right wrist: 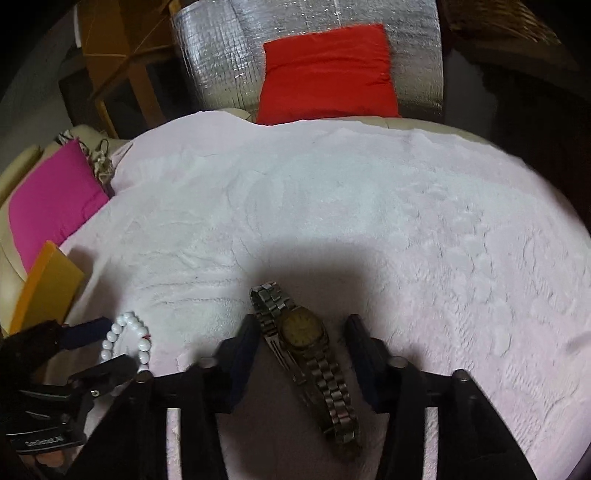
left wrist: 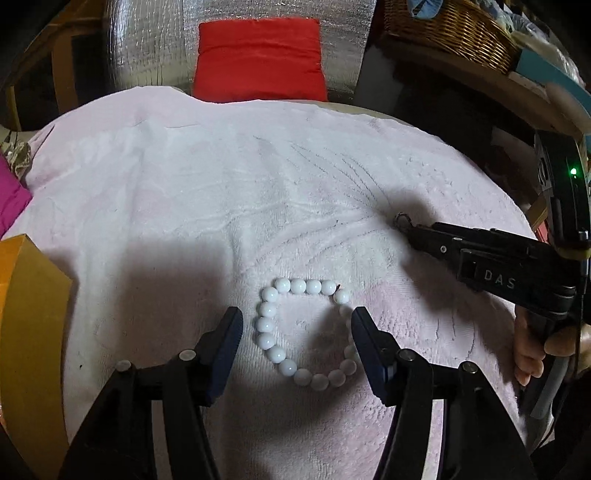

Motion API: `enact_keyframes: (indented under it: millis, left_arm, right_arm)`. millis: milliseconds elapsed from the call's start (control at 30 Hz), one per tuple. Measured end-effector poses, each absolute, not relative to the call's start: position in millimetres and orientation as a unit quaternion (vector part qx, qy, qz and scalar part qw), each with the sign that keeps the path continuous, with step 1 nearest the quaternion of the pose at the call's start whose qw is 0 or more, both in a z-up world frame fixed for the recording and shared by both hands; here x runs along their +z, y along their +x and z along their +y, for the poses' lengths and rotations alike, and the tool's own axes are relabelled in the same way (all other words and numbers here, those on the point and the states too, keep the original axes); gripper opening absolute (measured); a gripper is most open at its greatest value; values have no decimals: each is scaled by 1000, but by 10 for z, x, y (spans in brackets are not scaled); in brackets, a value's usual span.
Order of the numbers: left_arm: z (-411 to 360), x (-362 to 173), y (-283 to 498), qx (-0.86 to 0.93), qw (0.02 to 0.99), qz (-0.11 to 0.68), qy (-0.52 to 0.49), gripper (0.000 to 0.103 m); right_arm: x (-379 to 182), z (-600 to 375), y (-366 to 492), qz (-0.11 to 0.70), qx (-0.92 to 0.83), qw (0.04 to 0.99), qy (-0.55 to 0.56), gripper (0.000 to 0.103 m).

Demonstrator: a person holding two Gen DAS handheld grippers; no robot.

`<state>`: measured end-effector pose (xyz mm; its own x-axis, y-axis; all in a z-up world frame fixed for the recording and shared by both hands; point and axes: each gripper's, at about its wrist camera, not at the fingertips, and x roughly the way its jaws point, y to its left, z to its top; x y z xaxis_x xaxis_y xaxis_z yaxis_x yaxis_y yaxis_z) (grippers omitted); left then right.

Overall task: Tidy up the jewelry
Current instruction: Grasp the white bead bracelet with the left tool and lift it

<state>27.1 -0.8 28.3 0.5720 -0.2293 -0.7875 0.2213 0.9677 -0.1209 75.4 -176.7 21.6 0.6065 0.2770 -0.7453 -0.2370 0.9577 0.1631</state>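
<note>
A white bead bracelet (left wrist: 295,332) lies on the pale pink towel (left wrist: 221,184), between the open fingers of my left gripper (left wrist: 297,326), which is low over it. It also shows at the left of the right wrist view (right wrist: 125,341). A metal wristwatch (right wrist: 301,343) with a yellowish dial lies stretched out on the towel (right wrist: 369,206) between the open fingers of my right gripper (right wrist: 301,332). In the left wrist view the right gripper (left wrist: 406,223) comes in from the right, with the end of the watch band (left wrist: 400,218) showing at its tip.
An orange box (left wrist: 26,314) stands at the towel's left edge and shows in the right wrist view too (right wrist: 48,288). A red cushion (left wrist: 258,59) and silver foil sheet (left wrist: 147,44) lie beyond the far edge. A magenta cushion (right wrist: 51,199) is at the left, a wicker basket (left wrist: 454,29) at the back right.
</note>
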Motion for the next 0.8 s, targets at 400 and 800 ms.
enact_keyframes:
  millis: [400,800]
  left_arm:
    - [70,305,112,-154,879,451,-19,13]
    - [-138,320,-227,-190,865,464,22,12]
  right_arm:
    - [256,-1840,475,420,146,895,21,28]
    - [258,-2057,-81,459,150,875,36,28]
